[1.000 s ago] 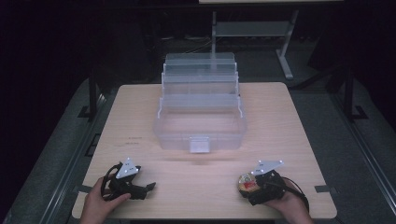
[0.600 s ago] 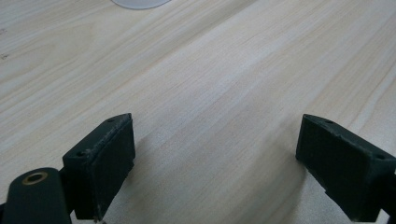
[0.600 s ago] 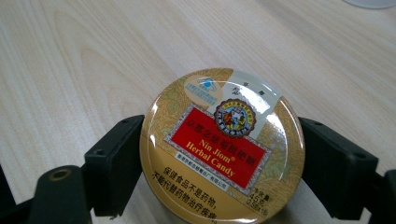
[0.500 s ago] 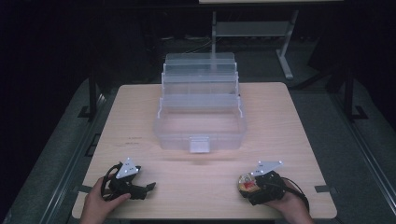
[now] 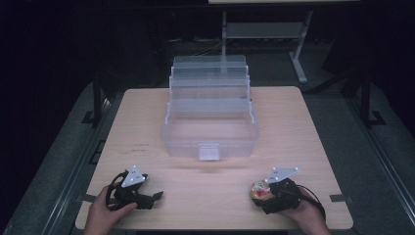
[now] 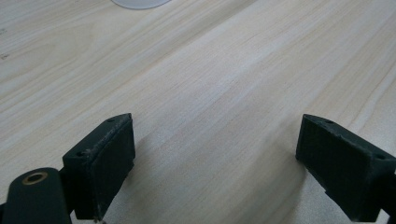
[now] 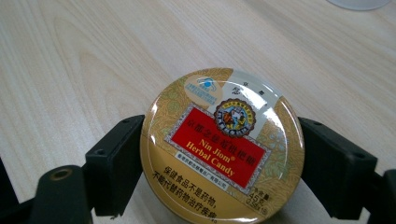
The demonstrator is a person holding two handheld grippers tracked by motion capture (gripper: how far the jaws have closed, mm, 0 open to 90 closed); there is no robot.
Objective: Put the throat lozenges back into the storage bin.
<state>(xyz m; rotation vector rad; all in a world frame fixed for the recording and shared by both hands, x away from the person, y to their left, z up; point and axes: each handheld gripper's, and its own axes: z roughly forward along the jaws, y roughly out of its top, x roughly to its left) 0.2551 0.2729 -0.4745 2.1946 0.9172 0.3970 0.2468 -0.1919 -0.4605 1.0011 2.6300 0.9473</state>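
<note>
right gripper (image 5: 262,192) – near right front corner of light wooden table (image 5: 303,137), jaws just closing, now clamped on round gold candy tin with red label (image 7: 222,145) | left gripper (image 5: 157,196) – near left front corner, jaws wide apart over bare wood | clear plastic tiered box (image 5: 209,125) – mid-table toward far edge, lid up

Gold candy tin (image 7: 222,149) w/ red label & white text, black tools, pale woodgrain table (image 5: 303,132), clear box (image 5: 210,132)
</note>
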